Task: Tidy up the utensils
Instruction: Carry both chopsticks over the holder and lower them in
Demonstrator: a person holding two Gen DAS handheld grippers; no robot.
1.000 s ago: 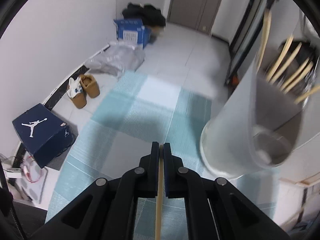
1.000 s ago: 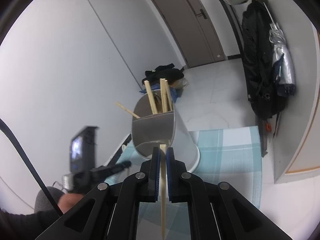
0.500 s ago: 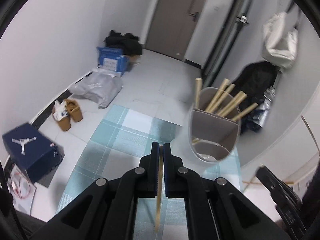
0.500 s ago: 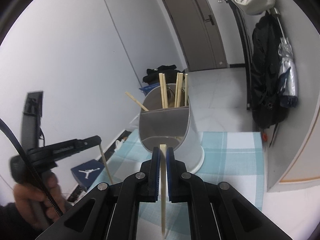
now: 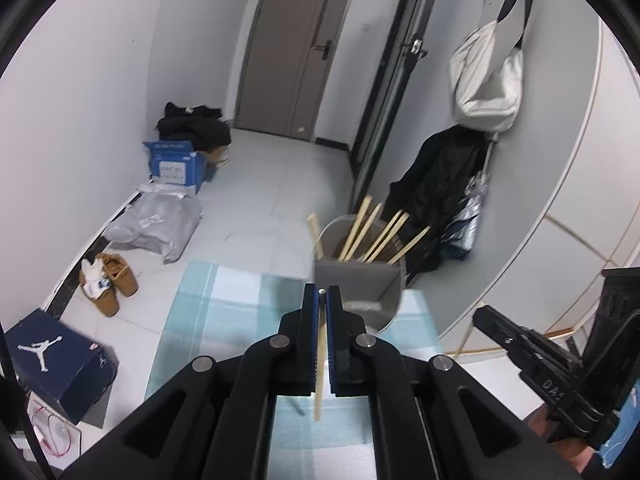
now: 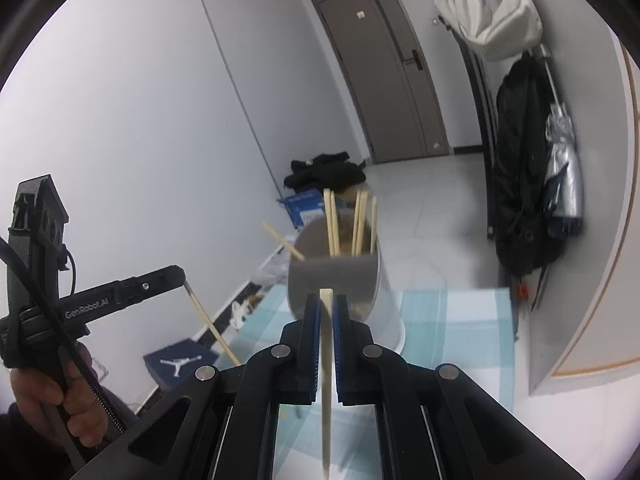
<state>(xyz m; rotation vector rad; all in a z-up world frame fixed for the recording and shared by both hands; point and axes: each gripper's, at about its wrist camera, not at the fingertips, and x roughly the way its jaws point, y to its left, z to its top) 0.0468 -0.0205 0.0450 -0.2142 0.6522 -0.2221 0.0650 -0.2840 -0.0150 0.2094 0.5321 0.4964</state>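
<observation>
Left gripper [image 5: 321,294] clamping chopstick [image 5: 320,368]; hand [image 6: 48,400] visible only from right wrist

Left hand-held gripper [image 5: 321,294] clamps a chopstick [image 5: 319,376] near the holder [image 5: 360,280].

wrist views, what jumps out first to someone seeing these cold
Each gripper is shut on a single wooden chopstick: the left gripper on one chopstick, the right gripper on another. Just beyond them stands a grey divided holder on the blue checked mat, its rear compartment bristling with chopsticks.

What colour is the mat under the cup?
The mat is light blue and white checks, clearest in the left wrist view.
</observation>
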